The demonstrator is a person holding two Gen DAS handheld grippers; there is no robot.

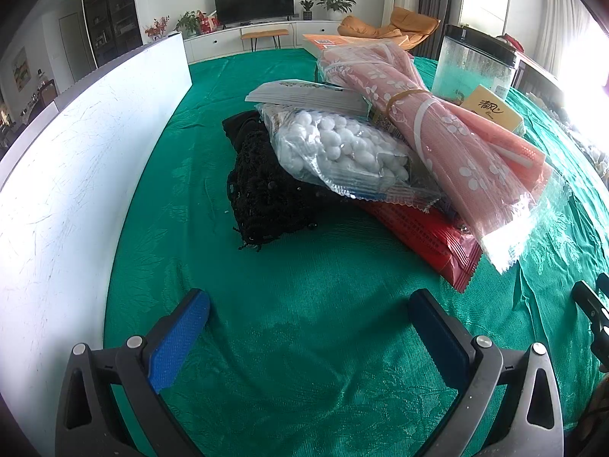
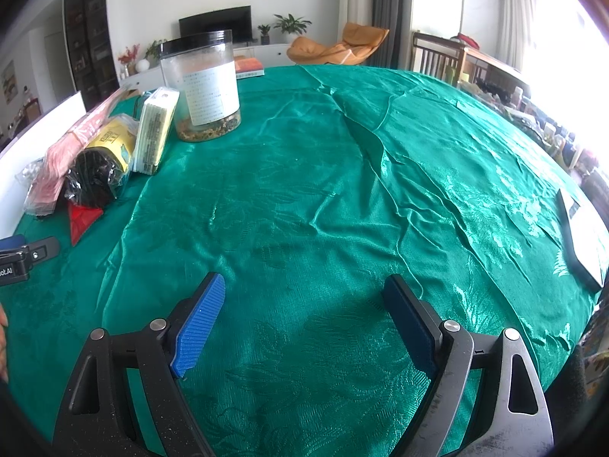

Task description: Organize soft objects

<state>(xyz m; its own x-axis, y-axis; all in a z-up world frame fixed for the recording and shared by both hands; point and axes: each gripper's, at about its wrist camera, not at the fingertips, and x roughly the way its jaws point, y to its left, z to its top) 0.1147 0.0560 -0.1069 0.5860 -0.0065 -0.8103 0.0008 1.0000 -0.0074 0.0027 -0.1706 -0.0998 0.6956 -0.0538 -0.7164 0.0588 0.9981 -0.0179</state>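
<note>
A pile of soft things lies on the green tablecloth (image 1: 304, 323). It holds a black knitted piece (image 1: 262, 190), a clear bag of white balls (image 1: 335, 148), a pink flowered cloth in clear wrap (image 1: 437, 133), a red packet (image 1: 430, 236) and a white packet (image 1: 308, 93). My left gripper (image 1: 308, 304) is open and empty, just short of the pile. My right gripper (image 2: 304, 289) is open and empty over bare cloth, well right of the pile, which shows at the left of the right wrist view (image 2: 91, 160).
A white board (image 1: 76, 160) stands along the left. A clear jar with a black lid (image 2: 201, 87) and a yellow tissue pack (image 2: 154, 129) stand behind the pile. A flat white object (image 2: 582, 240) lies at the table's right edge.
</note>
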